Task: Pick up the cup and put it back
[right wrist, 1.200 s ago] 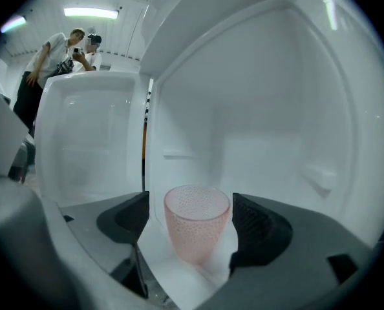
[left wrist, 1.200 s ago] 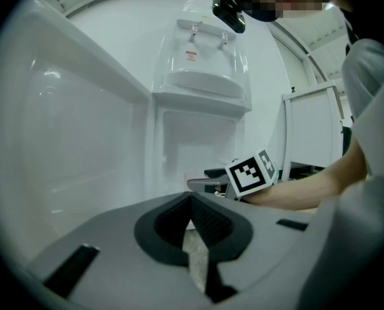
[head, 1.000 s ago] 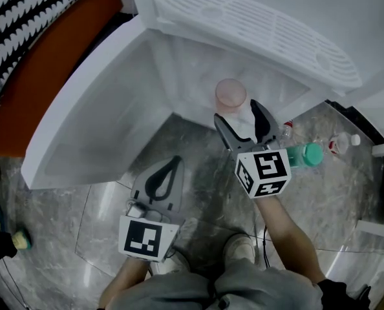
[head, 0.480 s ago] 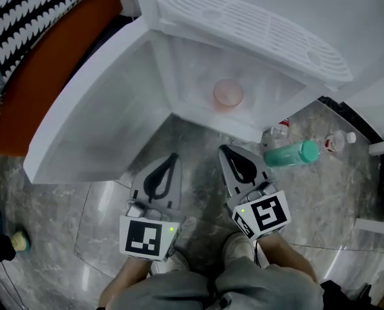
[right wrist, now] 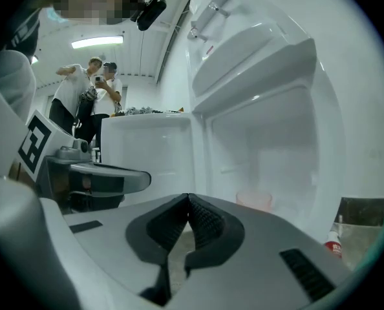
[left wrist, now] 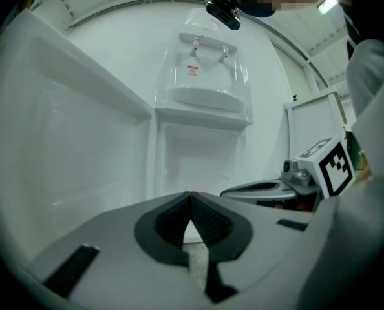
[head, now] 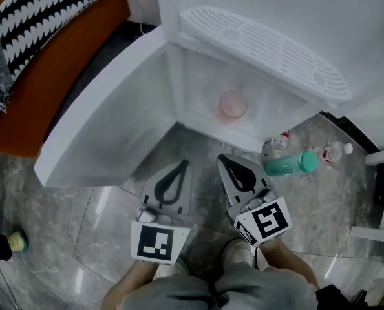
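Observation:
A pale pink cup point(head: 233, 104) stands upright on the floor of the open white fridge's compartment point(head: 205, 86); it also shows as the cup point(right wrist: 254, 200) in the right gripper view. My right gripper point(head: 225, 158) hangs over the stone floor in front of the fridge, well short of the cup. Its jaws have just closed and meet tip to tip point(right wrist: 189, 197) with nothing between them. My left gripper point(head: 182, 163) is beside it on the left, also shut and empty point(left wrist: 191, 196).
The fridge door point(head: 114, 121) stands open to the left. A green bottle point(head: 289, 163) and two small bottles point(head: 334, 150) lie on the floor at the right. An orange seat with a striped cloth point(head: 43, 18) is at far left. People point(right wrist: 92, 89) stand in the background.
The right gripper, open just in front of the cup a second ago, has drawn back toward me and shut empty. The cup stays in the fridge. The left gripper has hardly moved.

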`<control>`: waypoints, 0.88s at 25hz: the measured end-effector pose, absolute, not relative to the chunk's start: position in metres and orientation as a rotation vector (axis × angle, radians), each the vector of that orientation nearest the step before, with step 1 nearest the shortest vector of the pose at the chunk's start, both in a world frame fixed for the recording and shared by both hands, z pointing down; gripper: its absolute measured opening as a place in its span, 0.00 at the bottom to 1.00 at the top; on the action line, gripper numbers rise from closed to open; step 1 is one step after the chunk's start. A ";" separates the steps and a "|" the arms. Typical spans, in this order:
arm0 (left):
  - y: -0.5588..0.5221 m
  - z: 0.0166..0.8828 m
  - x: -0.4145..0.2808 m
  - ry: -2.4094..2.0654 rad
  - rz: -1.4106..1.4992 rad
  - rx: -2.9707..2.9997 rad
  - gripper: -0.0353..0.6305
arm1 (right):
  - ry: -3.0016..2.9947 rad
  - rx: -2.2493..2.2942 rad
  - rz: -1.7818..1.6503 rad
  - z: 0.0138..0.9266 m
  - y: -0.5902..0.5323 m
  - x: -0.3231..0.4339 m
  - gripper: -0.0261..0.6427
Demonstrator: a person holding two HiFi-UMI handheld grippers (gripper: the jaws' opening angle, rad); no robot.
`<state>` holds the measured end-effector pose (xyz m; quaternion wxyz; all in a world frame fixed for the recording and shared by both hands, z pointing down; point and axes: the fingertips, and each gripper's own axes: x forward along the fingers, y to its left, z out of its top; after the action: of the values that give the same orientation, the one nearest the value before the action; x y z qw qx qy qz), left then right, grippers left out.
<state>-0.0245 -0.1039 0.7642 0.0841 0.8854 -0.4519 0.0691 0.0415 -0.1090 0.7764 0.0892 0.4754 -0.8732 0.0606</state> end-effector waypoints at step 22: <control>-0.014 0.270 -0.028 -1.640 0.433 2.419 0.07 | -2.737 1.150 0.386 0.274 -0.036 0.037 0.06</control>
<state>-0.0279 -0.0137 0.2700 0.0935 0.8153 -0.5525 0.1459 0.0374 -0.0364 0.2742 0.0740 0.3831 -0.9117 0.1287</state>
